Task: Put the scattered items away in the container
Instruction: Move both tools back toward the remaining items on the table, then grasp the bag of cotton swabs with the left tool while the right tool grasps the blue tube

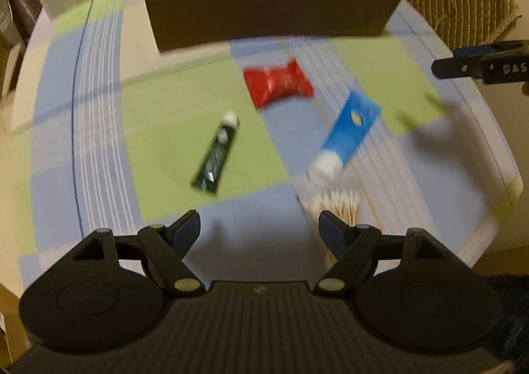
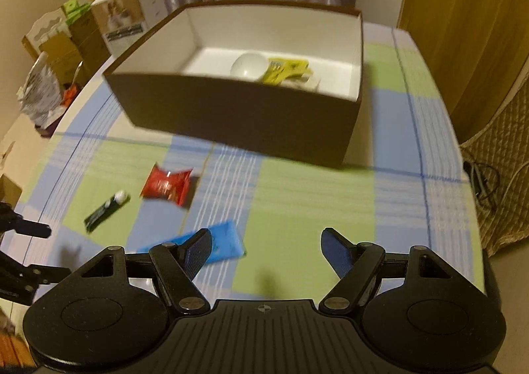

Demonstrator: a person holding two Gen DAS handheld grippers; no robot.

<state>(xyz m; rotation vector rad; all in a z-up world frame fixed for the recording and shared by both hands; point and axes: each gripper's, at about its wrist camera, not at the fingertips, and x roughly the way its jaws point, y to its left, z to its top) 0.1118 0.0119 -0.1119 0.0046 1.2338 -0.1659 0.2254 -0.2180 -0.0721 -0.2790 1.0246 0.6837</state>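
With both jaws spread and empty, our left gripper (image 1: 259,225) has the bundle of white cotton swabs (image 1: 334,208) just beside its right jaw, nearer than our right gripper (image 2: 266,242).

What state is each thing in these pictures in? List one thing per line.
Brown box: open, partly filled.
White ball: inside the box.
Yellow packet: inside the box.
Red packet: on the tablecloth.
Dark tube: lying flat, capped.
Blue tube: lying flat, capped.
Cotton swabs: on the tablecloth.
Left gripper: open, empty.
Right gripper: open, empty.
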